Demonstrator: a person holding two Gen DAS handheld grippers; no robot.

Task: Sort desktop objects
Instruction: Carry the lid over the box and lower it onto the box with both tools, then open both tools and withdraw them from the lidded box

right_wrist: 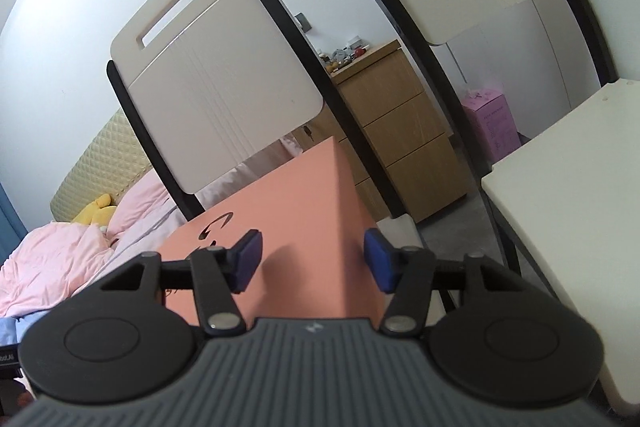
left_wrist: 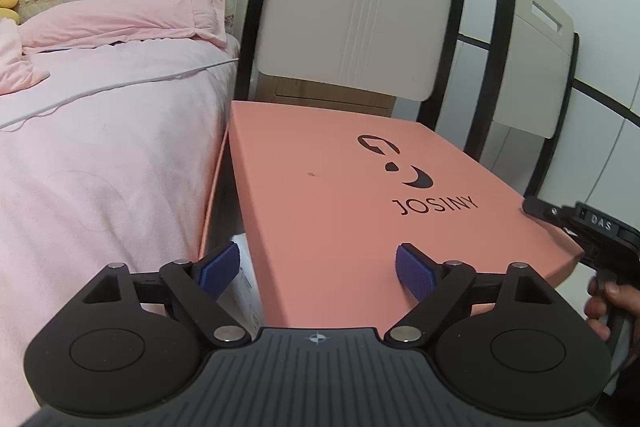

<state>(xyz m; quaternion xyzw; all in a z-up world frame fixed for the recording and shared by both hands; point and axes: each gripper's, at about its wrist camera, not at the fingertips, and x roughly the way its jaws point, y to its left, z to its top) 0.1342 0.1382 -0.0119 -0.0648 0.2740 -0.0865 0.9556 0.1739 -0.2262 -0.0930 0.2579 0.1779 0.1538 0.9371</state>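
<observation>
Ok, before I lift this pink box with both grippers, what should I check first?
1. Left gripper open: ok. Its pads stand apart, astride the near left corner of the pink box.
2. Left grip made: not ok. The jaws are not closed on the box.
3. Right gripper grip at the near right corner: cannot tell. The pads flank the corner, but contact is unclear.
4. Support under the box: cannot tell. What it rests on is hidden.
5. Room around the box: not ok. The bed lies close on its left, and the chair back stands just behind it.
</observation>
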